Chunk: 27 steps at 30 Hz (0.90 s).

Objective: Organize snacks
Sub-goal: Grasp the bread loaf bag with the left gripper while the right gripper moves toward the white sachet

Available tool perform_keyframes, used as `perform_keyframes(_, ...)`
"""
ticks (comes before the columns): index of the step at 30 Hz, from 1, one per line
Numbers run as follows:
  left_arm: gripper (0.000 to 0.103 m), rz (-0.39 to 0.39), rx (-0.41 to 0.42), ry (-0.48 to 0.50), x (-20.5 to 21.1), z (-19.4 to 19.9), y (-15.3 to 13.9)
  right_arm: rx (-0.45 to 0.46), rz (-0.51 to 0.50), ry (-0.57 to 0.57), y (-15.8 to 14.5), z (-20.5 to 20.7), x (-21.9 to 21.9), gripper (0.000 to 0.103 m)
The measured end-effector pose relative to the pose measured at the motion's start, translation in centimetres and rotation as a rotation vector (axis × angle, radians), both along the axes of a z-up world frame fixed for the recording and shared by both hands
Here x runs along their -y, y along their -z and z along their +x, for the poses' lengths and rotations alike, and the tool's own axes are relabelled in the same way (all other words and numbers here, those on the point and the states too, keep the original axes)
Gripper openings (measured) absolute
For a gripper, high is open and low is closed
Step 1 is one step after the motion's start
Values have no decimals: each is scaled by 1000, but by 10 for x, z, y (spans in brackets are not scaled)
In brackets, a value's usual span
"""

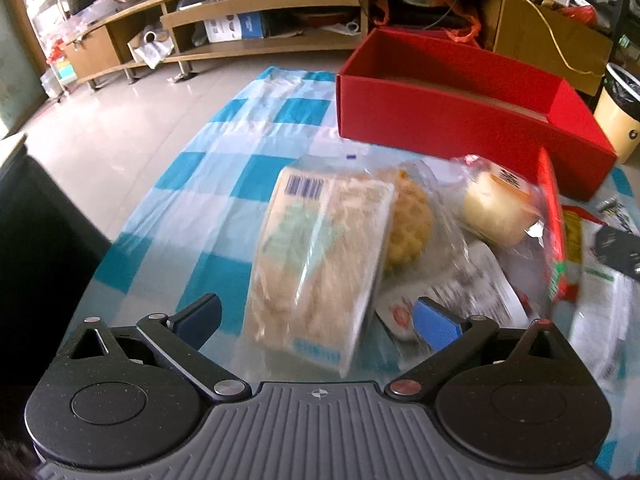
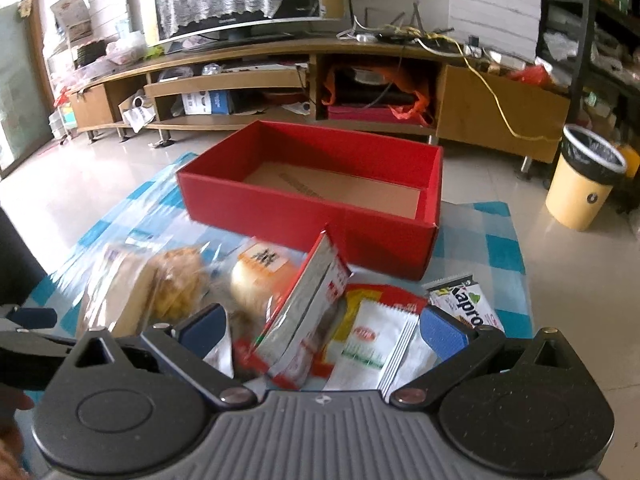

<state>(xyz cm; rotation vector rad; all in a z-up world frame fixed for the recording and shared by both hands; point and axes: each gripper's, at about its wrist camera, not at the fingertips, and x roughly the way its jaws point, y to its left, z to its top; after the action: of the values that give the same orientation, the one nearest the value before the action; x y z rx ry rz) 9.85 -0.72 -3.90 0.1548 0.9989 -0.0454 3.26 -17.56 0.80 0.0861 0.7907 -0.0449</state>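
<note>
Two hand-held claws hover over a heap of packaged snacks on a surface covered with a blue-and-white checked cloth, in a living room with a long wooden TV stand along the far wall. The left claw is spread wide and grips nothing; a clear-wrapped sandwich pack with a barcode label lies on the cloth between and just beyond its blue-padded fingers. Beside the sandwich sit a round waffle-like pastry in clear wrap and a pale bun in a bag with an orange label. The right claw is likewise released, empty, poised over the pile: a red-and-white packet stands tilted against the other snacks, a white sachet lies flat just beside it, and a small wrapper printed "Kapro" rests near the right finger. Behind the pile, on the same cloth, an open red cardboard box shows a bare brown bottom, with no snack visible inside. A yellow waste bin lined with a black bag stands on the tiled floor to the right. The left wrist view is motion-blurred at its right edge.
</note>
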Motion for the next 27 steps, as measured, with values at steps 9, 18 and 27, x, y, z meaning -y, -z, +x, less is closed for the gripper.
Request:
perform_keyframes(9, 95, -18, -88, -16, -5, 38, 18, -28, -16, -72, 3, 39, 11, 103)
perform_keyframes(18, 75, -94, -127, 11, -14, 39, 17, -73, 44, -62, 4, 60, 30, 103)
perform_keyframes(27, 70, -157, -142, 33, -24, 30, 12, -124, 218, 26, 9, 62, 62, 95)
